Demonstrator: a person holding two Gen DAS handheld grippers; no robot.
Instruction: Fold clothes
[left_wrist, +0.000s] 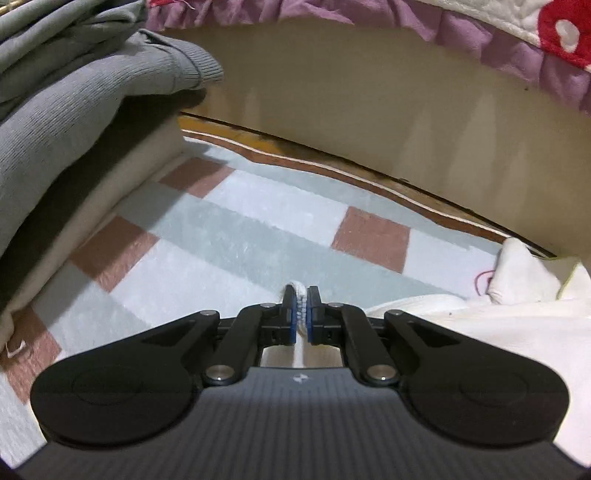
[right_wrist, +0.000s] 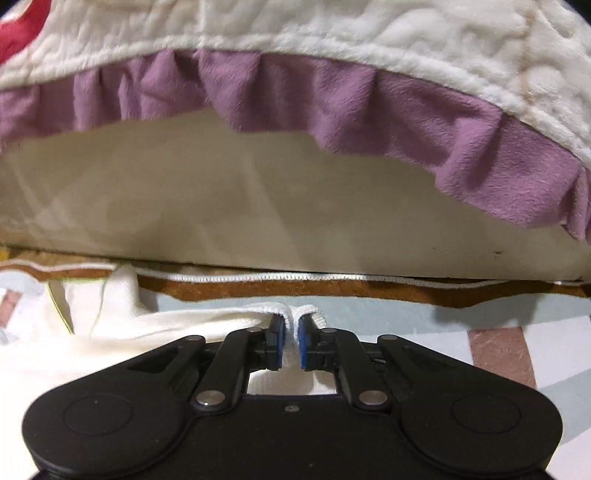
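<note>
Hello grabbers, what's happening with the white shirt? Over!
Left gripper shut on white garment edge. Right gripper pinching its ribbed hem. Garment low over checked mat. Grey clothes off left, nothing blocking.

Dim, warm indoor light. Strong fisheye bending at edges, corners black. Soft shadow under grey clothes (left_wrist: 92, 110) on mat (left_wrist: 240, 229). Frill (right_wrist: 332, 110) slightly blurred; no glare.

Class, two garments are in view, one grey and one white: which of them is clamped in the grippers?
The white garment: the left gripper and right gripper both pinch its edge. The grey garment lies untouched, piled aside.
</note>
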